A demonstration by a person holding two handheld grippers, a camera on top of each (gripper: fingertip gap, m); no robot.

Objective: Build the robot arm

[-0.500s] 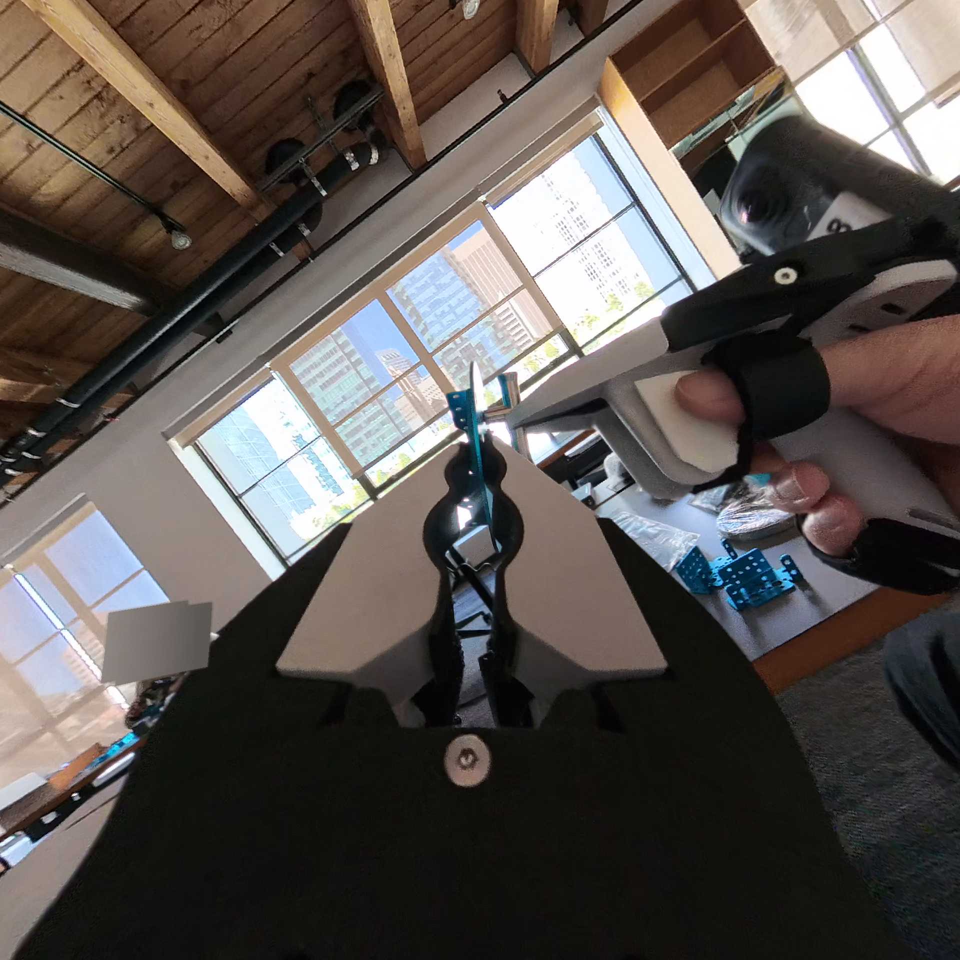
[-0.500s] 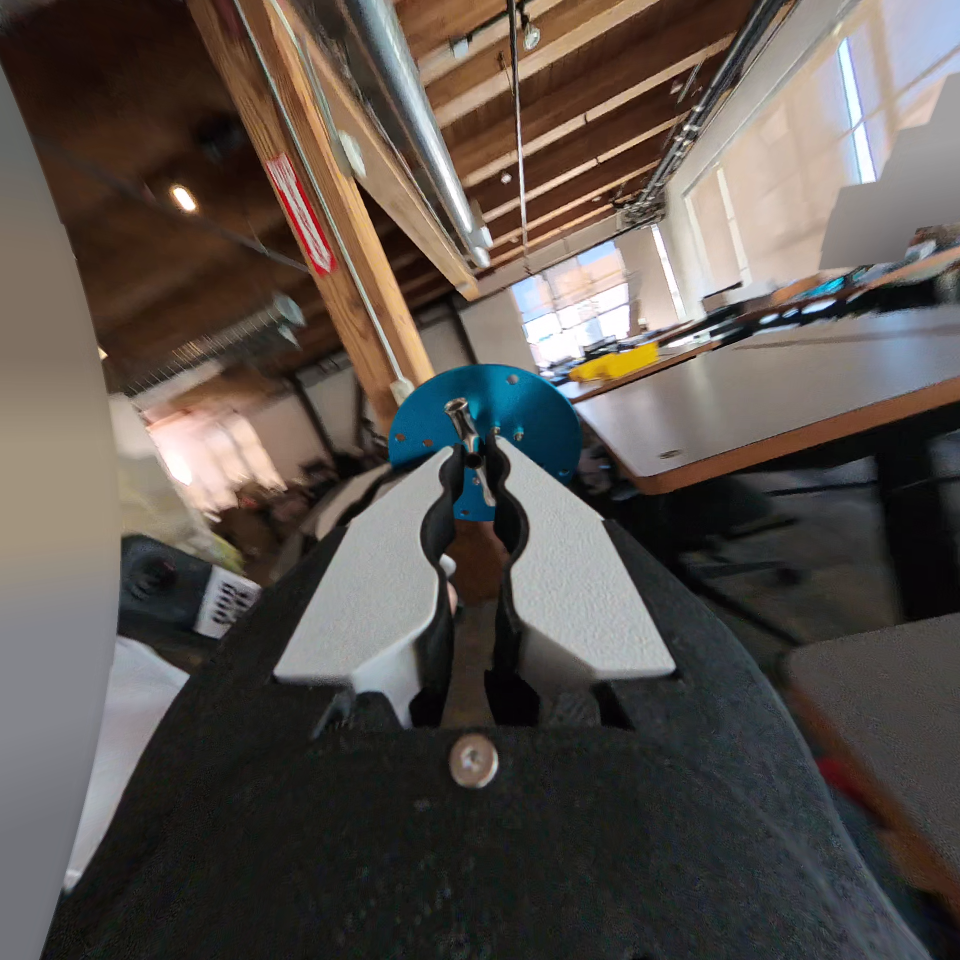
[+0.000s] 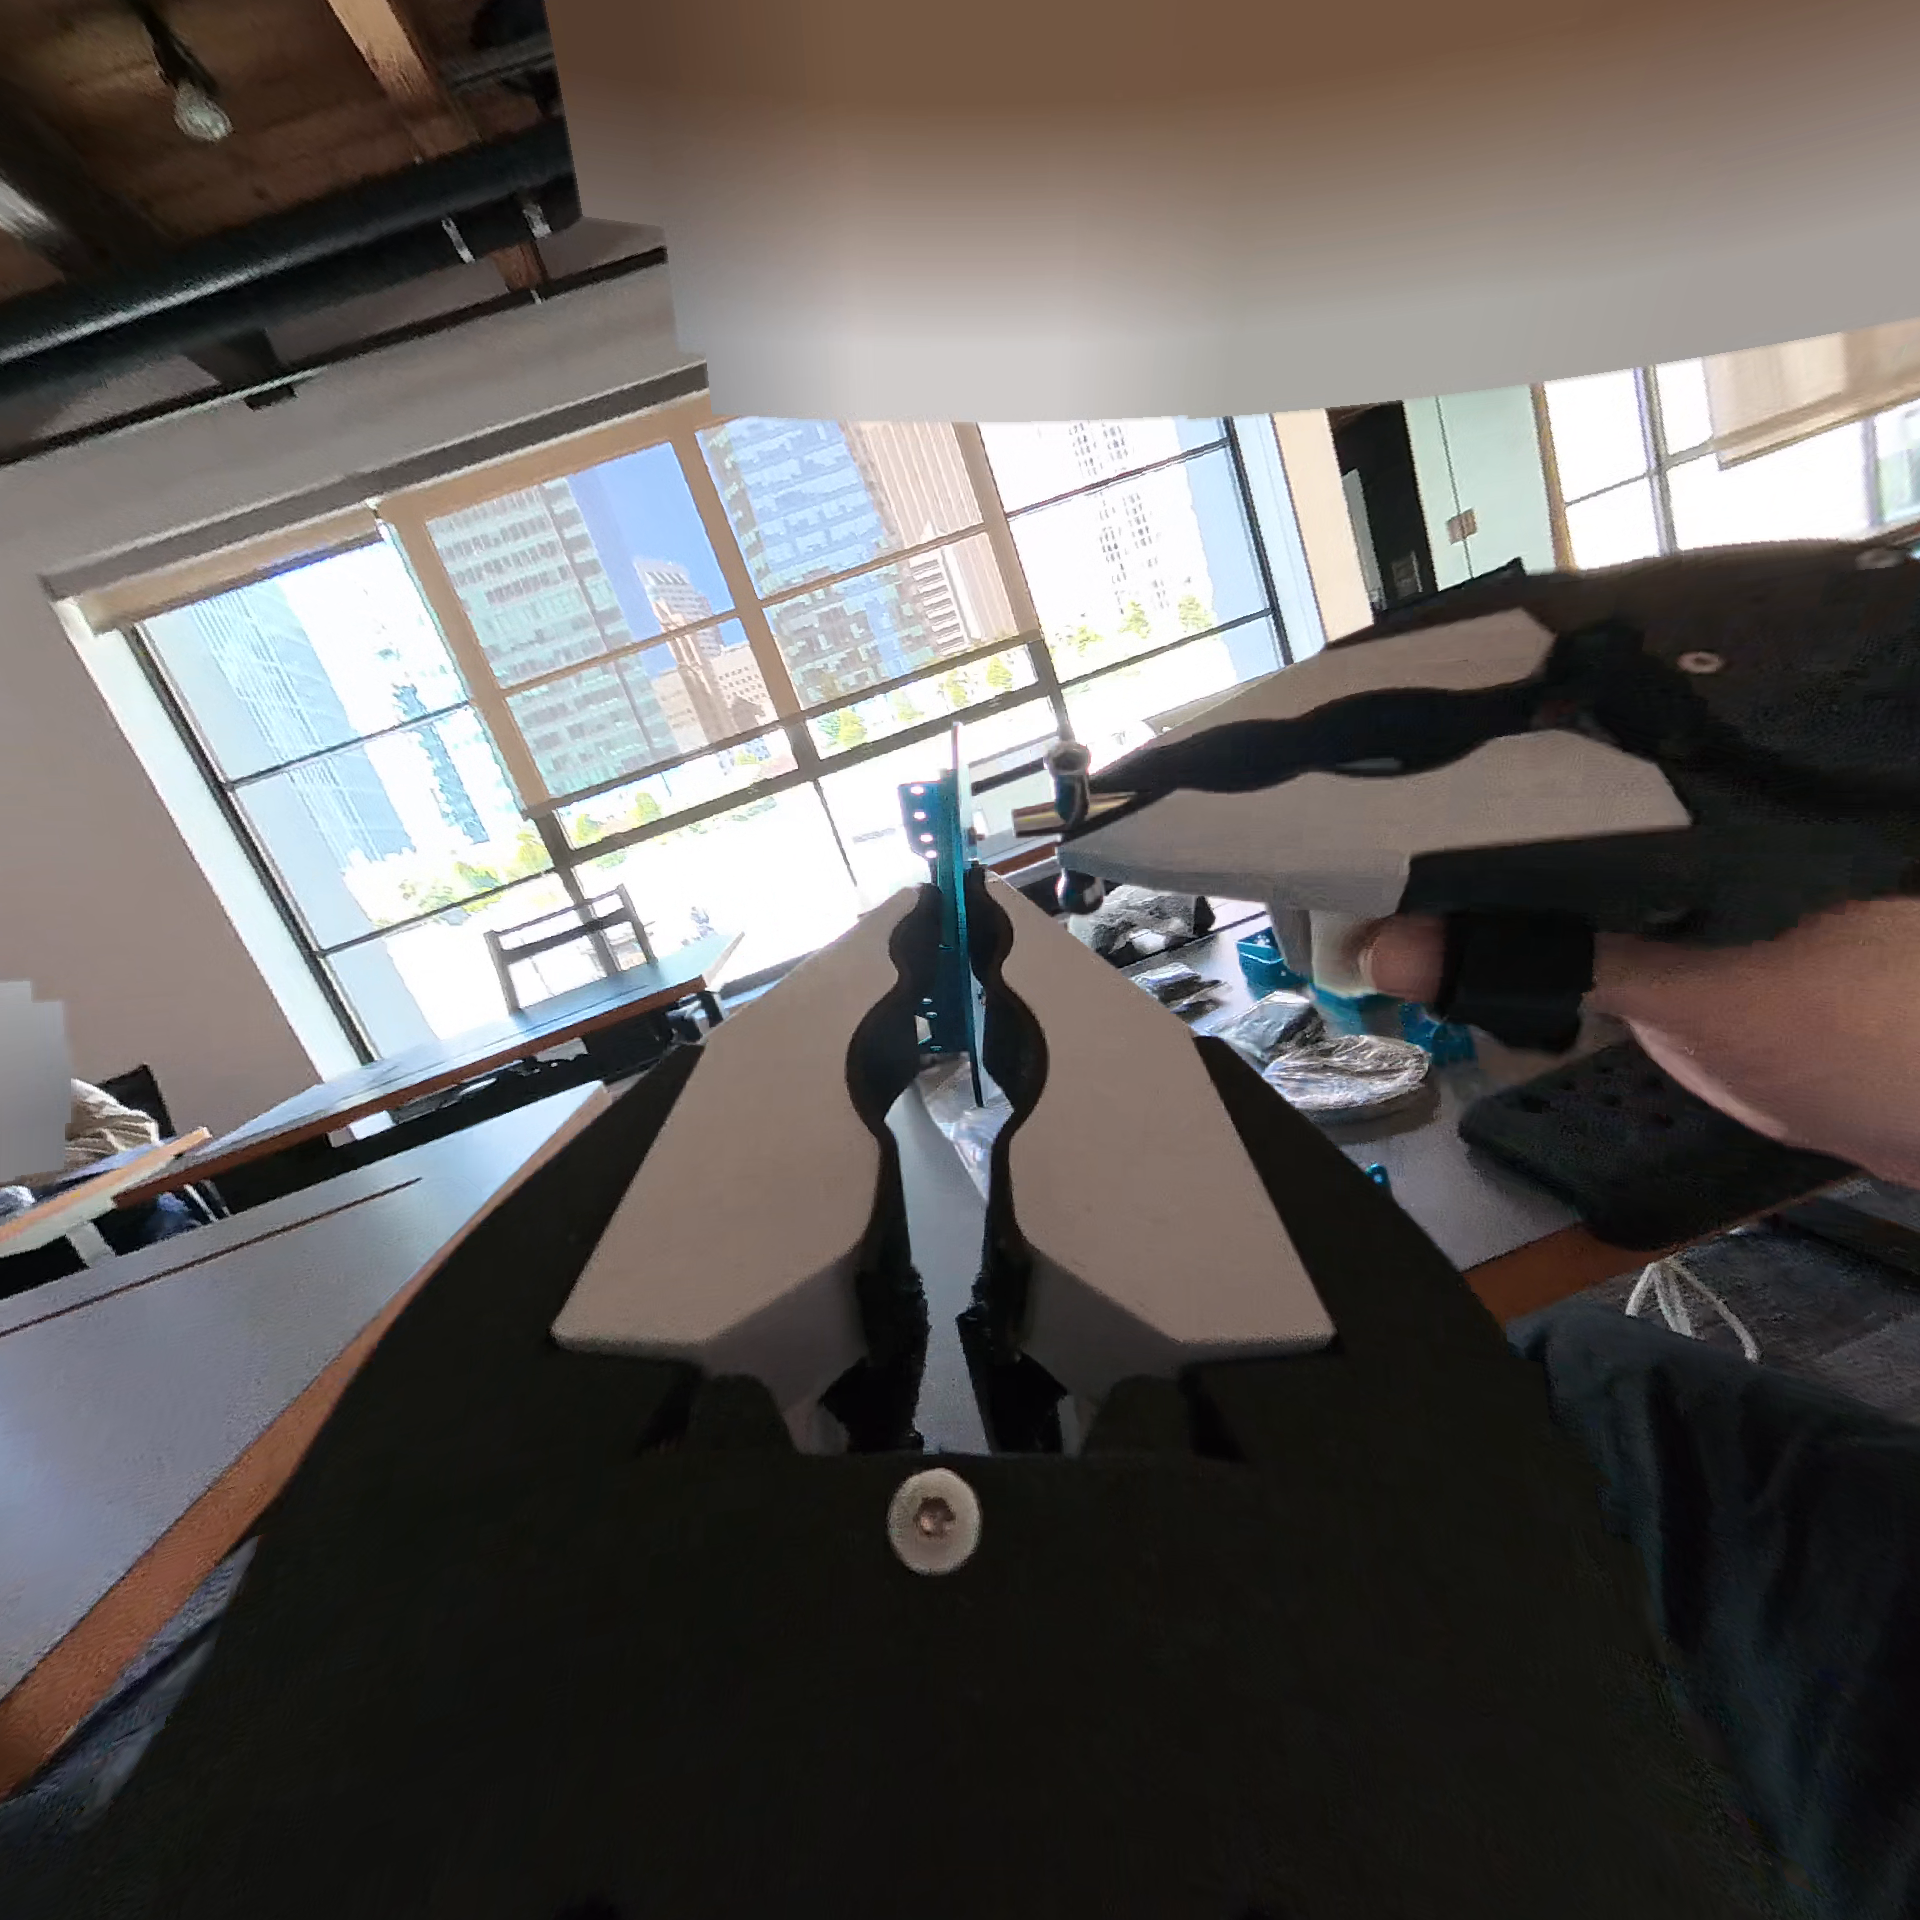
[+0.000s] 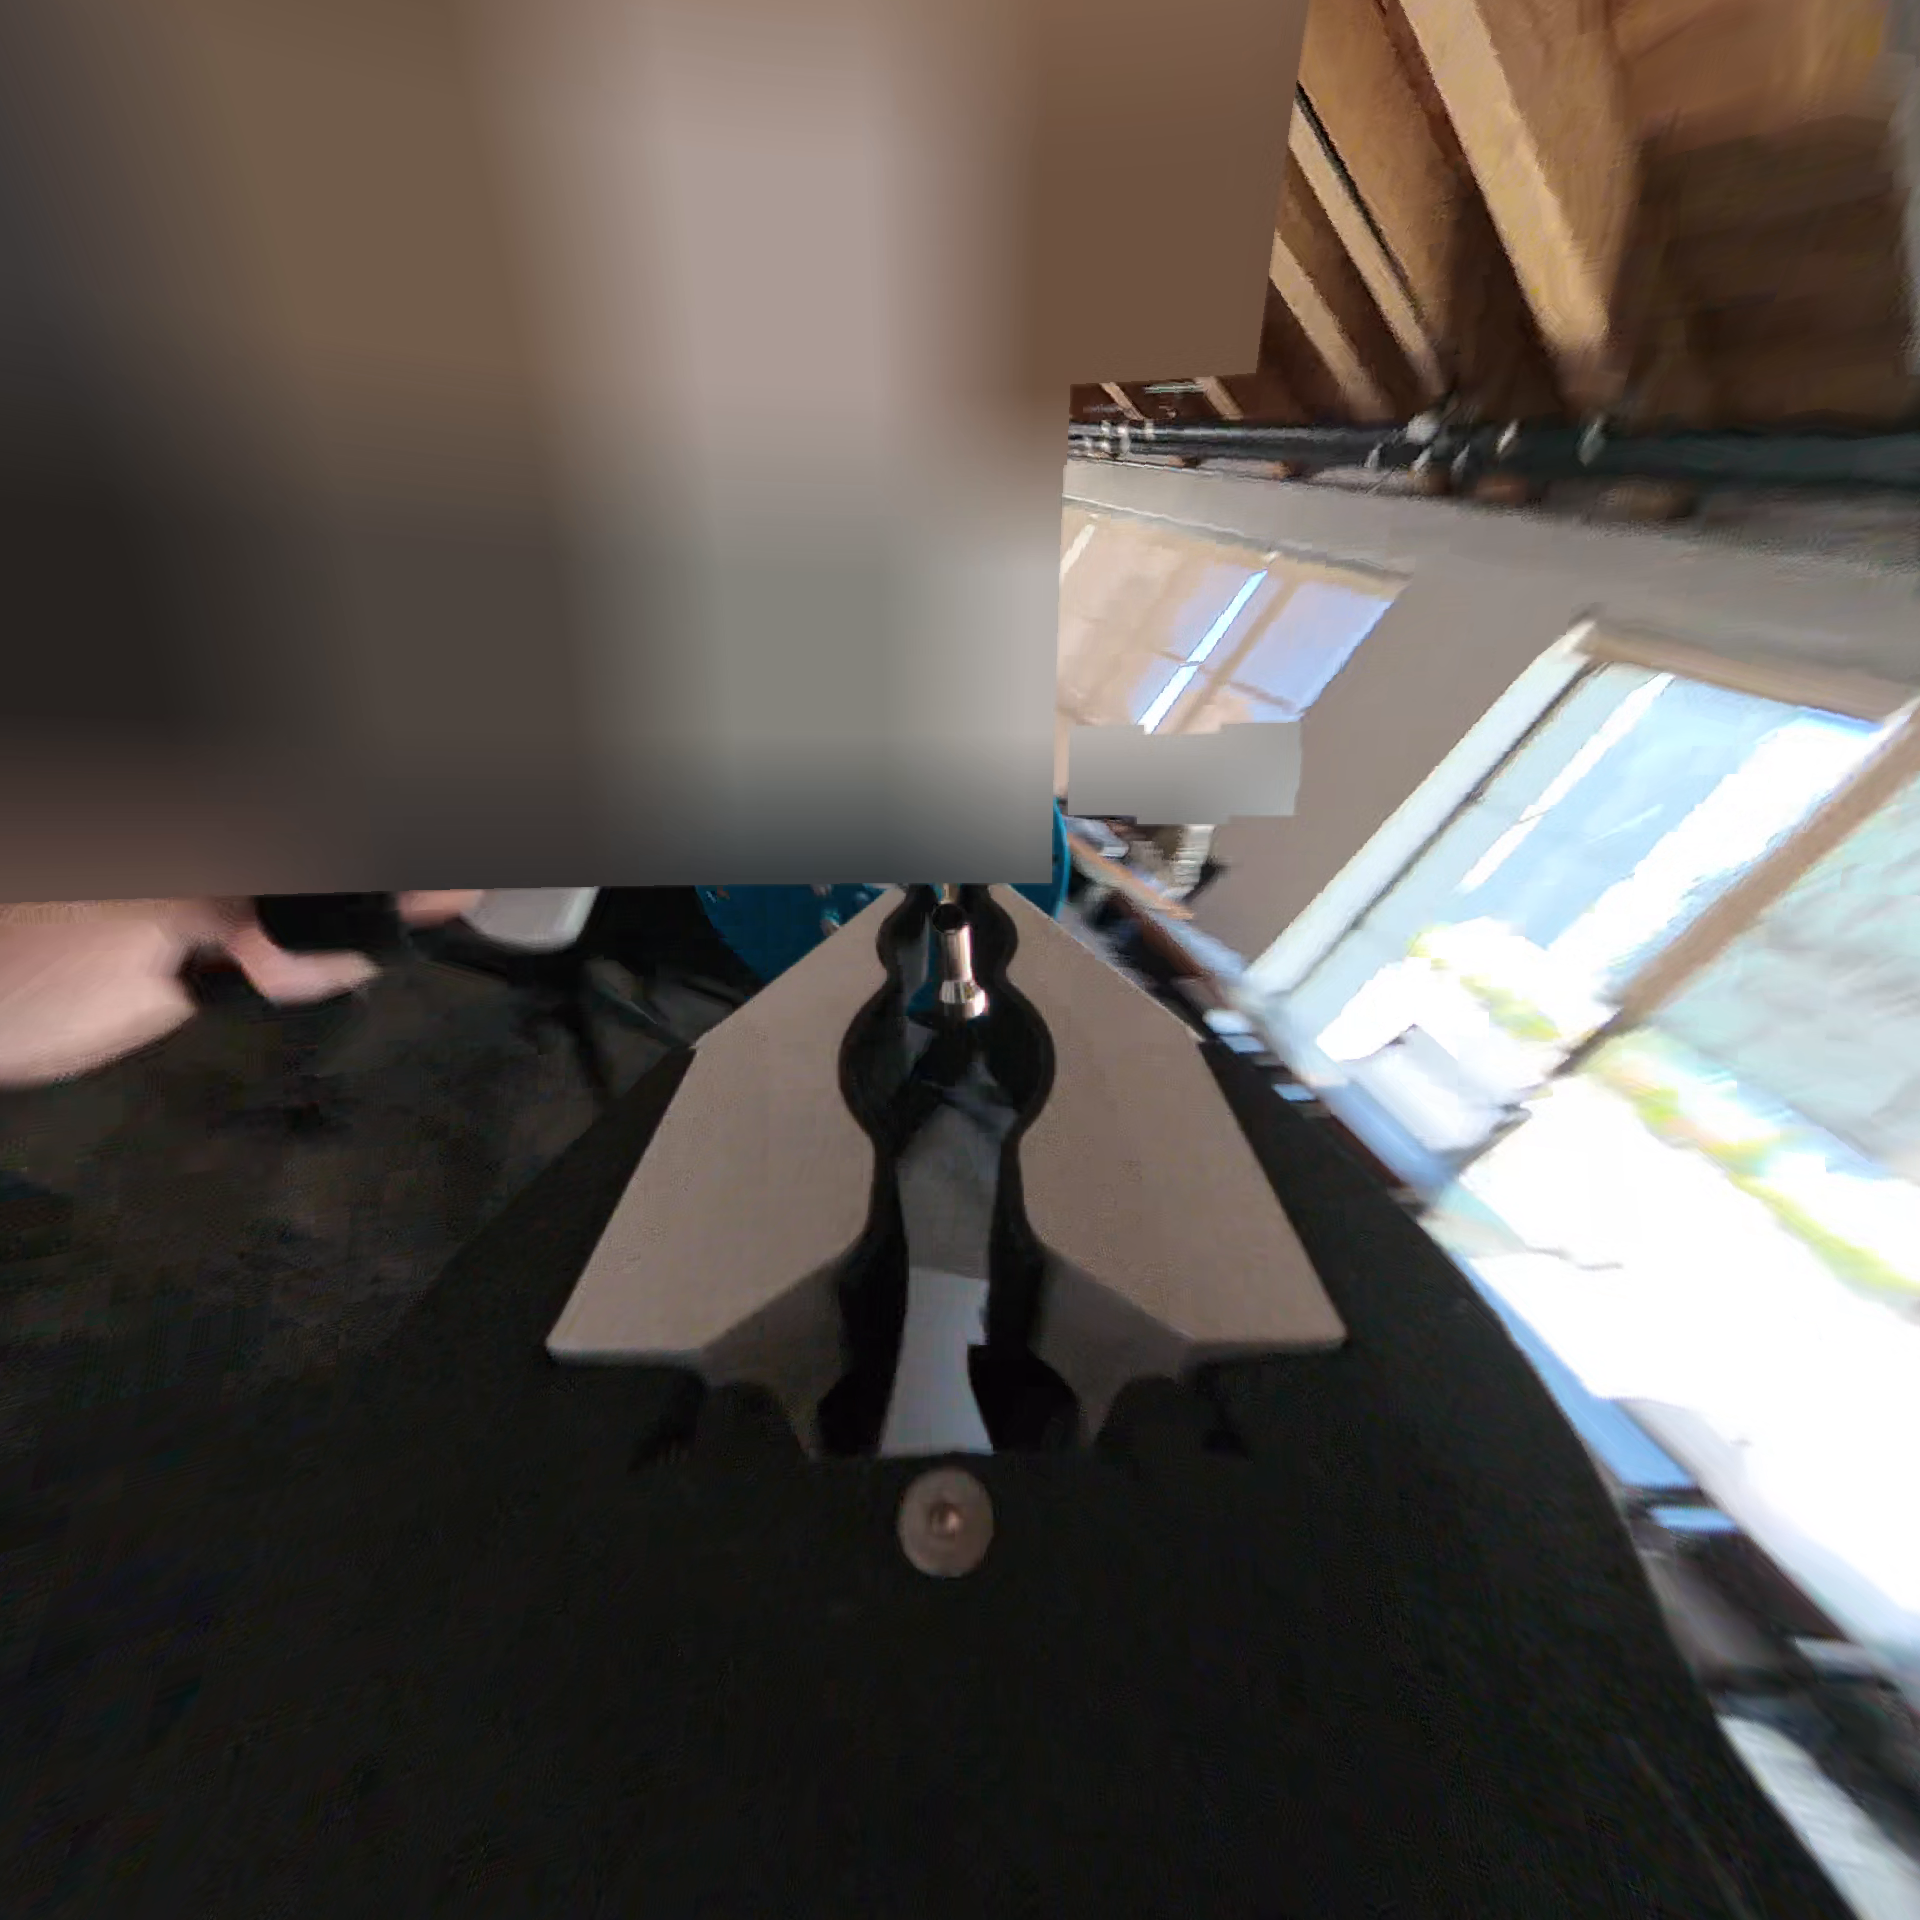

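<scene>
Near the centre of the left wrist view, the left gripper (image 3: 958,914) has its fingers pinched narrow on a blue metal plate (image 3: 954,862) seen edge-on, standing upright above the tips. Half a second ago the right gripper (image 3: 1070,821) reached in from the upper right of the frame; now it lies level at mid right, its tips just beside the plate's top. Its fingers are closed on a small silver pin (image 3: 1065,800), which shows near the tips in the right wrist view as well (image 4: 954,961). Both views have swung, and the right one is smeared by motion. Blue parts (image 3: 1273,956) and clear bags (image 3: 1351,1070) lie on the grey surface (image 3: 1455,1195) at lower right. No brand, label or writing is readable anywhere.
</scene>
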